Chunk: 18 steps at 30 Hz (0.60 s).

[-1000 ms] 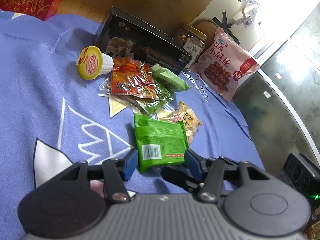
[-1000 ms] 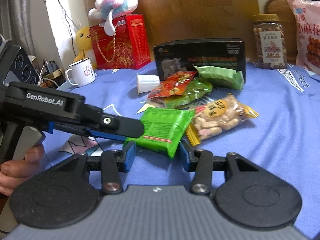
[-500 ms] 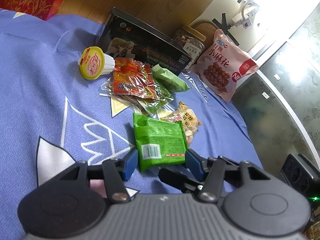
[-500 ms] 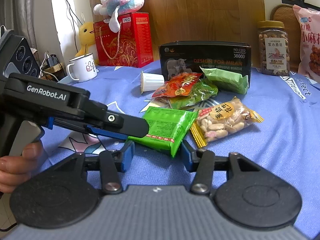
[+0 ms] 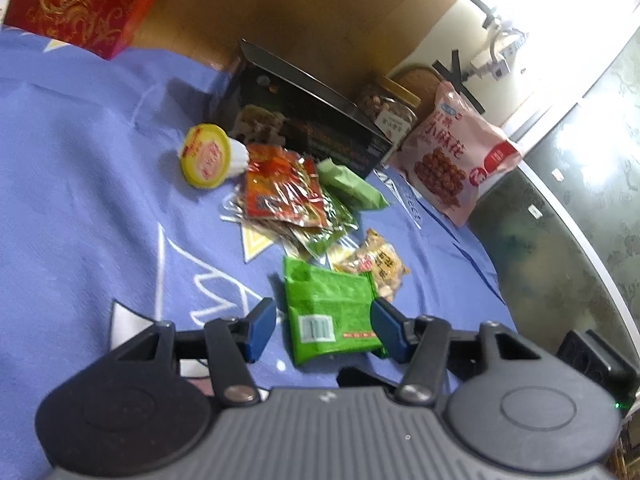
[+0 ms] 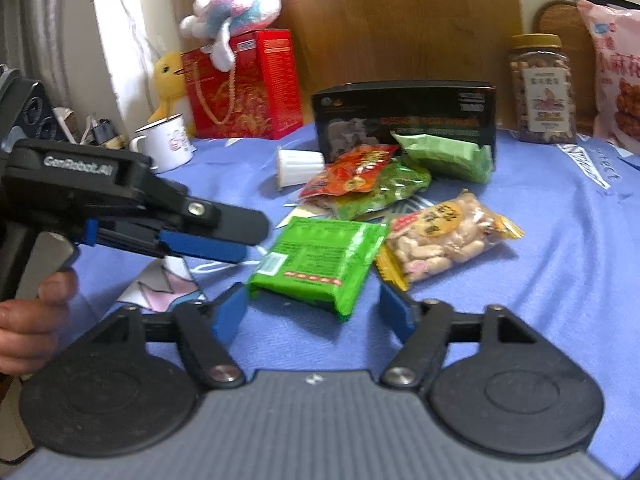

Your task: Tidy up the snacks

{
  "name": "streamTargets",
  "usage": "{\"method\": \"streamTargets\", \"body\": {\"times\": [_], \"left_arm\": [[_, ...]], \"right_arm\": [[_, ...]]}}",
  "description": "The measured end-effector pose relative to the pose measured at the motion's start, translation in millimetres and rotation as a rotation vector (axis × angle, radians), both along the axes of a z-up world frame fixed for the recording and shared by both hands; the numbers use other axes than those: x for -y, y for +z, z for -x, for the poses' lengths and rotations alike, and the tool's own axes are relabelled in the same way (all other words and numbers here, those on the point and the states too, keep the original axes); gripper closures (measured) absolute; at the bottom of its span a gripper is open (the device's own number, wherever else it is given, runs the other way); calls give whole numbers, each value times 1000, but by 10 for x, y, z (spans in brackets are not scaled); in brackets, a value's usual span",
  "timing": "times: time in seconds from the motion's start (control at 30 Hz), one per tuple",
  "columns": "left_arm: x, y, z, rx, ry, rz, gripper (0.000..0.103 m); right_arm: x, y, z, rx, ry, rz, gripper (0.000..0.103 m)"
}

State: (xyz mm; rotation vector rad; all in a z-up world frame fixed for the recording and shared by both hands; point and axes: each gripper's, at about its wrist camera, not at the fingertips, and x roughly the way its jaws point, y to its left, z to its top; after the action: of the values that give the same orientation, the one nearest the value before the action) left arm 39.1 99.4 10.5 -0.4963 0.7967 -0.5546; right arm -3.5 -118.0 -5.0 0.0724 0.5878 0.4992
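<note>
Blue cloth (image 5: 72, 168) with white line drawings over the whole table, wooden panel behind, bright window far right

Left wrist view: left gripper (image 5: 323, 325) low over the near cloth, blue pads spread apart, nothing clamped. Bright green packet (image 5: 332, 312) flat on the cloth between the pads, barcode end nearest, right pad right at its edge, left pad a little clear; likely lined up for a pinch across the width. Peanut bag (image 5: 378, 264) just beyond, touching the packet's far right corner. Farther on, one loose heap: red packet (image 5: 284, 190) on top of a dark green packet (image 5: 332, 224), pale green packet (image 5: 352, 184) against the black box (image 5: 304, 128), jelly cup (image 5: 208, 156) on its side at far left. Pink bag (image 5: 452, 168) upright at far right, probably propped on the jar (image 5: 388, 110) behind. Red gift box (image 5: 80, 4) at far left

Right wrist view: right gripper (image 6: 316, 312) also spread wide, empty, facing the same bright green packet (image 6: 320, 260) from the other side, near corner between the pads. Left gripper (image 6: 200, 240) reaching in from the left, hand (image 6: 28, 332) on its handle. Enamel mug (image 6: 168, 148), yellow toy (image 6: 170, 80) and plush toy (image 6: 236, 12) beside or atop the gift box, apart from the snacks

Count: five small packets, one cup, one jar, one big bag, one black box
</note>
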Motion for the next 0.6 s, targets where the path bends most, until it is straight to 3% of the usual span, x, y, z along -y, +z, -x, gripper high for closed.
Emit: {"method": "streamTargets", "body": {"times": [0.2,0.47,0.53,0.6], "left_arm": [[-41,-16,67,-4,-3,-4,50],[114,-77,-44,-18,-59,10,49],[159,-70,-45,-13,-65,6,42],[192,-54,-34,-3,-70,-12,42]], "right_arm": [[-32,-6,0,-3,18,13,14],[-22,-11,3,-5,22,13,13],[-24,-12,19,-4,15,24,10],[-14,-14,21,-10,9,23,5]]}}
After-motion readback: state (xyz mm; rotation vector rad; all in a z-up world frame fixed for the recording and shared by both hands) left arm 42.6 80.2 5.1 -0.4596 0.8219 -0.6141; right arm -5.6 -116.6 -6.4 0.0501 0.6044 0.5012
